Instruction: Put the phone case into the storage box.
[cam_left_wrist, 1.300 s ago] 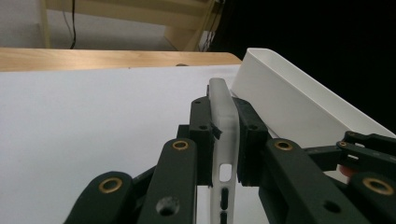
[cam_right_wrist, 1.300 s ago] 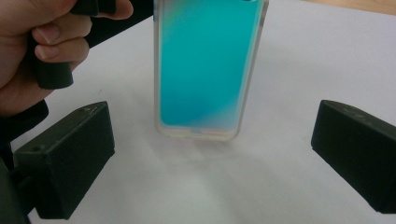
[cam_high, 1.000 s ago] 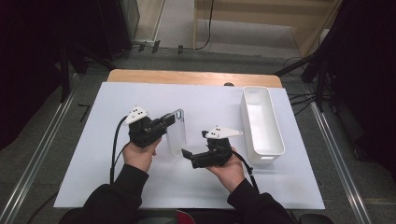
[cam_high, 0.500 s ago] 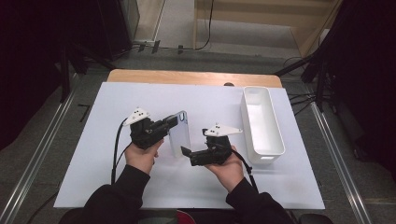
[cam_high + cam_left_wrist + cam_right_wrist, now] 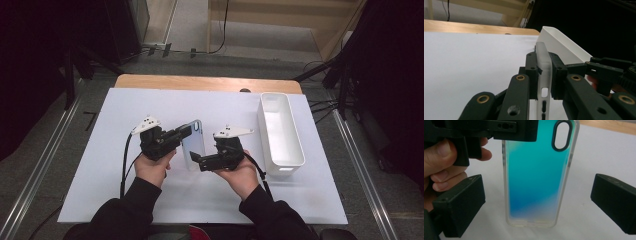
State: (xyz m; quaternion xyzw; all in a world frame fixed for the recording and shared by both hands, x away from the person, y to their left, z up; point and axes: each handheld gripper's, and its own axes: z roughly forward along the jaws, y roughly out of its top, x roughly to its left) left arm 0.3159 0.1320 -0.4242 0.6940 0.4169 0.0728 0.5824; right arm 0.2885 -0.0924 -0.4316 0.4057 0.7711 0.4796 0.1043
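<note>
Left gripper point(image 5: 184, 134) has its jaws clamped on the phone case point(image 5: 194, 145), held up over the bench point(image 5: 100, 165) near the tray point(image 5: 280, 130). Right gripper point(image 5: 536, 202) sits just beside it, jaws wide with the case between them, not touching. The case's top edge is cut off in the right gripper view.

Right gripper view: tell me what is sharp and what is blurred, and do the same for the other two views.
Right gripper view: the phone case is fairly sharp, the near pads soft. Left gripper view: the left gripper and case edge are crisp, the tray softer. High view: evenly lit white table, dark surroundings, slight softness overall.
</note>
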